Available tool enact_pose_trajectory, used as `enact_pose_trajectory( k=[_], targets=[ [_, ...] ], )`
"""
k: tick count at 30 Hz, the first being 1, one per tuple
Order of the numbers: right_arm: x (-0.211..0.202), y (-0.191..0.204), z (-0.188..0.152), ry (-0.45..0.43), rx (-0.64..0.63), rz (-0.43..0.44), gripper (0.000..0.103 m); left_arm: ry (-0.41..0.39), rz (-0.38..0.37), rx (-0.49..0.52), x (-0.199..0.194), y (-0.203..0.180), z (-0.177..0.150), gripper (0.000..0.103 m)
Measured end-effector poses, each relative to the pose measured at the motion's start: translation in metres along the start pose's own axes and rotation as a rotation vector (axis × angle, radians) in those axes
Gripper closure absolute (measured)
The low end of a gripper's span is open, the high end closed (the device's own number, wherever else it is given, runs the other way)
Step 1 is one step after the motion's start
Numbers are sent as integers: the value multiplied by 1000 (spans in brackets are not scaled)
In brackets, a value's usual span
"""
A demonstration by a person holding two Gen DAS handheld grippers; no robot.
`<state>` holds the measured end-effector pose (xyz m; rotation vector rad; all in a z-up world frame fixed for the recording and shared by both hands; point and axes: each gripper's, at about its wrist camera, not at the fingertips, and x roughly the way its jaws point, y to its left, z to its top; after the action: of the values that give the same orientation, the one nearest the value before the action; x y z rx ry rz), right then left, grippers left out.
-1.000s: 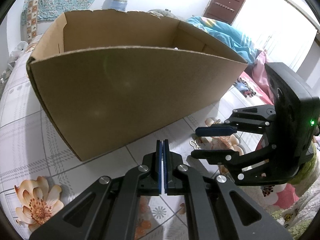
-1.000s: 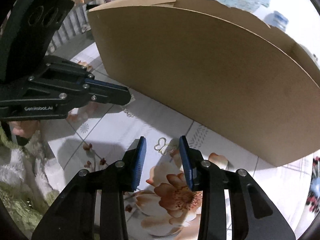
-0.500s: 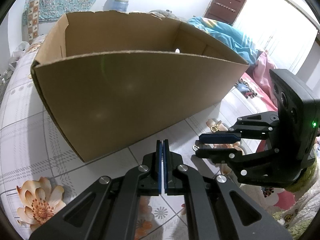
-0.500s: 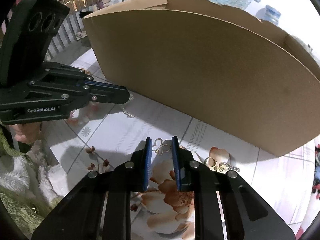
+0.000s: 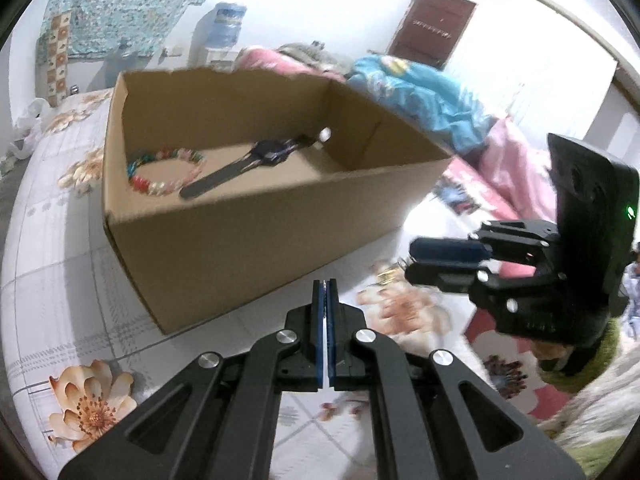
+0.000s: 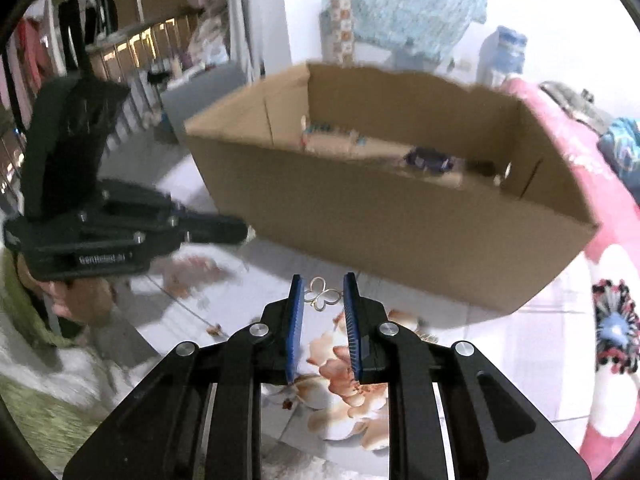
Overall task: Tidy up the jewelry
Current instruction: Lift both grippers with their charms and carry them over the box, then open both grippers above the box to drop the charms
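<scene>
From the left wrist view, the left gripper (image 5: 325, 292) had its blue-padded jaws pressed flat together with nothing between them, above the floral bedsheet (image 5: 60, 264). Ahead stood the open brown cardboard box (image 5: 248, 236), holding a multicoloured beaded bracelet (image 5: 164, 172) and a dark wristwatch (image 5: 256, 158) on its floor. To the right, the right gripper (image 5: 416, 262) showed side-on, jaws narrowly apart, with some gold jewellery (image 5: 386, 276) blurred on the sheet beside its tips.

From the right wrist view, the right gripper (image 6: 322, 300) pinched a thin gold butterfly-shaped wire ornament (image 6: 322, 299) between its blue pads, raised clear of the sheet in front of the box (image 6: 400, 232). The left gripper (image 6: 236, 230) lay at the left, closed.
</scene>
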<state>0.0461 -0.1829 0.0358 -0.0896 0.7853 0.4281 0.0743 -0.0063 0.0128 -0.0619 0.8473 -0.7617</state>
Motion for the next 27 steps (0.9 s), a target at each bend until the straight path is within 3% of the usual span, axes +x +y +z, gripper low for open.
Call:
enact_pose_trajectory(
  k=[5, 7, 11, 14, 20, 27],
  targets=[
    [-27, -19, 26, -109, 29, 71, 85, -69, -105, 25, -33, -21, 29, 102],
    [-20, -29, 35, -128, 31, 88, 85, -96, -141, 45, -44, -29, 48, 102],
    [4, -56, 67, -91, 71, 133, 85, -98, -92, 90, -46, -37, 88, 102],
    [28, -78, 82, -5, 125, 153, 85, -27, -30, 84, -22, -28, 112, 102],
    [84, -108, 100, 188, 170, 137, 85, 213, 89, -42, 50, 24, 133, 102],
    [106, -110, 106, 263, 141, 98, 82, 377, 180, -168, 91, 67, 138, 101]
  ],
)
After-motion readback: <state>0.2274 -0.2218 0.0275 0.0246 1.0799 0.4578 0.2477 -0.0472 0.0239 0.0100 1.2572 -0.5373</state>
